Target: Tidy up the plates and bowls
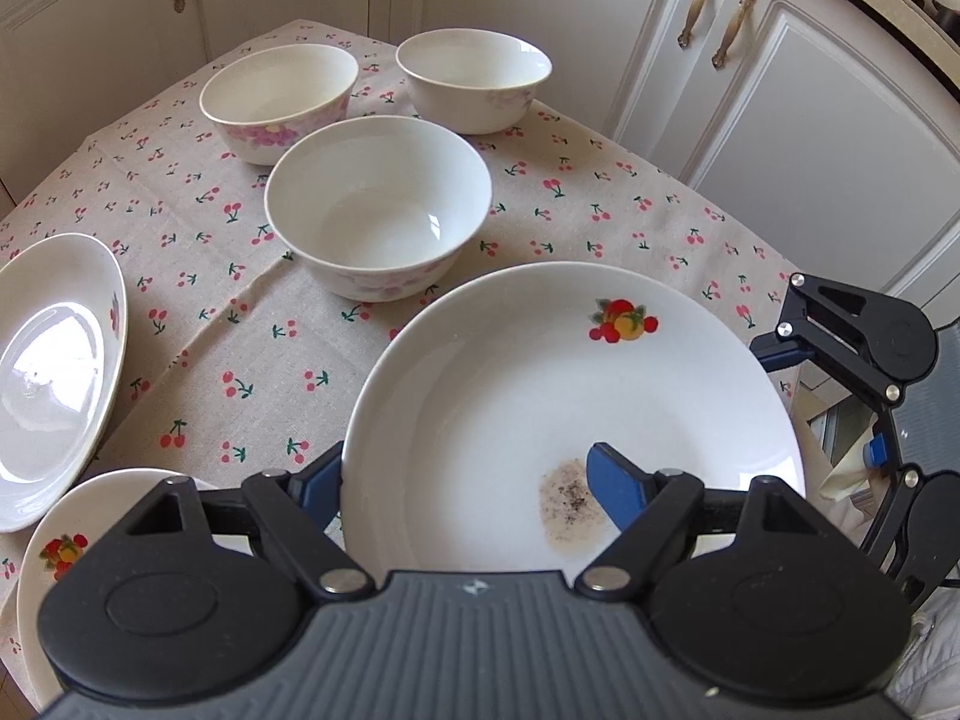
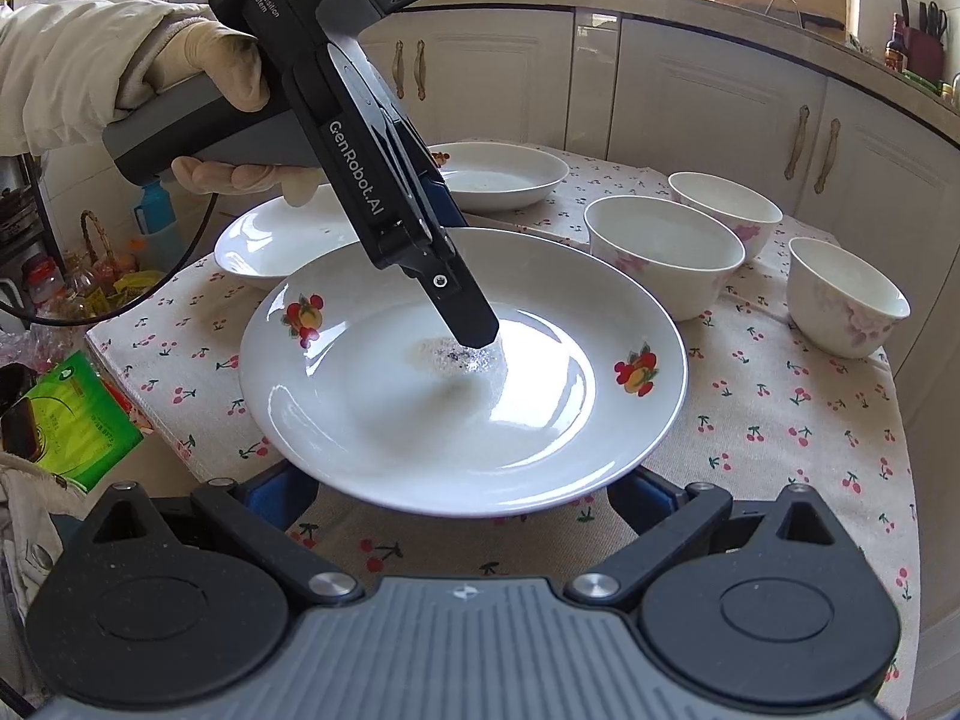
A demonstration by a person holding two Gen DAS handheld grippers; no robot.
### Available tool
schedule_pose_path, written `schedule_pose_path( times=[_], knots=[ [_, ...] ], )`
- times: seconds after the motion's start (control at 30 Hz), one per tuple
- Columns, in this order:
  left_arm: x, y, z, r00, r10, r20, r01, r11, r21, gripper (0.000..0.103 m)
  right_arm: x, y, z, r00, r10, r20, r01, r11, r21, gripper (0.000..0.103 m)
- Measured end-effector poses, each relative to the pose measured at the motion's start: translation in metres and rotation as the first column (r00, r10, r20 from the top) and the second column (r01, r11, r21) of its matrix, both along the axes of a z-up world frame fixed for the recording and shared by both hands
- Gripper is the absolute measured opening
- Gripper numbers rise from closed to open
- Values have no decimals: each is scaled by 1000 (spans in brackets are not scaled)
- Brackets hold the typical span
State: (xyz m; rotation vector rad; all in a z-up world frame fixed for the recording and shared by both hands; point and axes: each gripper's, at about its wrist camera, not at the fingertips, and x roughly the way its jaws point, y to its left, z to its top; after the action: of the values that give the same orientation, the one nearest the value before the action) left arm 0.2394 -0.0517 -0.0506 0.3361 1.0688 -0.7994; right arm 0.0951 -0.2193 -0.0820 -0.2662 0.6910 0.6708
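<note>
A white plate with fruit decals and a brown stain lies nearest, on the cherry-print cloth. My left gripper straddles its rim. One fingertip touches the inside by the stain and the other finger sits outside the rim, so the jaws stand wide apart. My right gripper is open, its fingertips hidden under the plate's opposite rim. Three white bowls stand beyond. I cannot tell whether the plate is lifted.
Two more white plates lie to the left near the table edge, seen as plates in the right wrist view. White cupboards close in behind the table. A gloved hand holds the left gripper. A green packet lies off the table.
</note>
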Motion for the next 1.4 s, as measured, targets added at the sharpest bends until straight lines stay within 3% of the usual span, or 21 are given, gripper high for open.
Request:
schedule_pose_path(
  times=[0.6, 1.0, 1.4],
  knots=[
    [-1, 93, 25, 982, 179, 66, -176, 983, -57, 82, 33, 73, 23, 989, 150, 14, -150, 989, -2, 103],
    [7, 141, 8, 964, 263, 45, -259, 963, -68, 82, 56, 116, 14, 976, 216, -35, -217, 976, -26, 103],
    [16, 158, -8, 959, 282, 21, -280, 957, -72, 82, 63, 133, 15, 972, 231, -42, -233, 971, -61, 103]
  ],
)
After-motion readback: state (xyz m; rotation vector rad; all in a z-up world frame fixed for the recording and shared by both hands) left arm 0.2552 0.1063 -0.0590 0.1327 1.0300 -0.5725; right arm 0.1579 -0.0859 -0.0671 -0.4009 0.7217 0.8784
